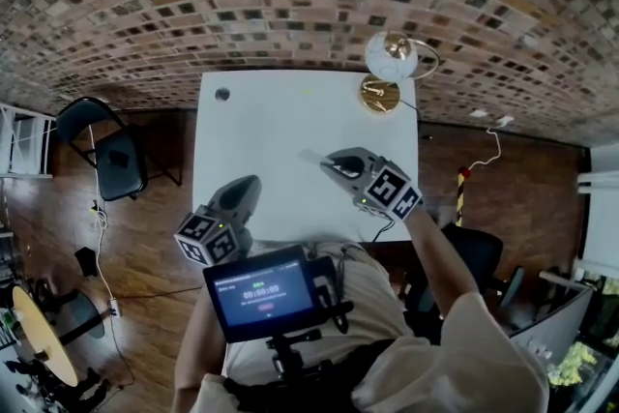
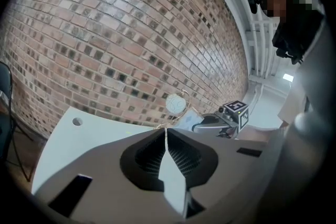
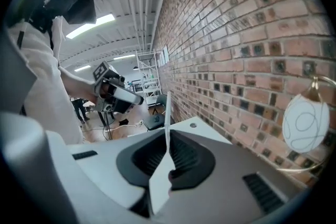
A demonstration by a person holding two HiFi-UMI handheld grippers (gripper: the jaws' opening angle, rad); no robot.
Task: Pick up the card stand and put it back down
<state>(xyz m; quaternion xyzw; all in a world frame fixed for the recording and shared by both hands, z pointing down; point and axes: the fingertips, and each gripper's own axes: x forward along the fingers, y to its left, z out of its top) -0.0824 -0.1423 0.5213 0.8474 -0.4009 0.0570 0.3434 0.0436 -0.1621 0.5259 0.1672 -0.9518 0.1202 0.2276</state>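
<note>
Card stand (image 1: 380, 93): upright at the far right corner of the surface (image 1: 251, 126), well apart from both grippers.
Right hand-held gripper (image 1: 334, 166): jaws closed on a thin card (image 1: 312, 156), over the surface.
Left hand-held gripper (image 1: 249, 184): jaws together, empty.

Left gripper (image 1: 250, 185): held close in at the person's left side, pointing forward and slightly down, jaws closed tip to tip with nothing between them, marker cube (image 1: 209, 238) toward the body. Right gripper (image 1: 330, 162): held farther forward on the outstretched right forearm (image 1: 437, 251), tilted downward, jaws clamped on the thin card stand (image 3: 167, 113).
</note>
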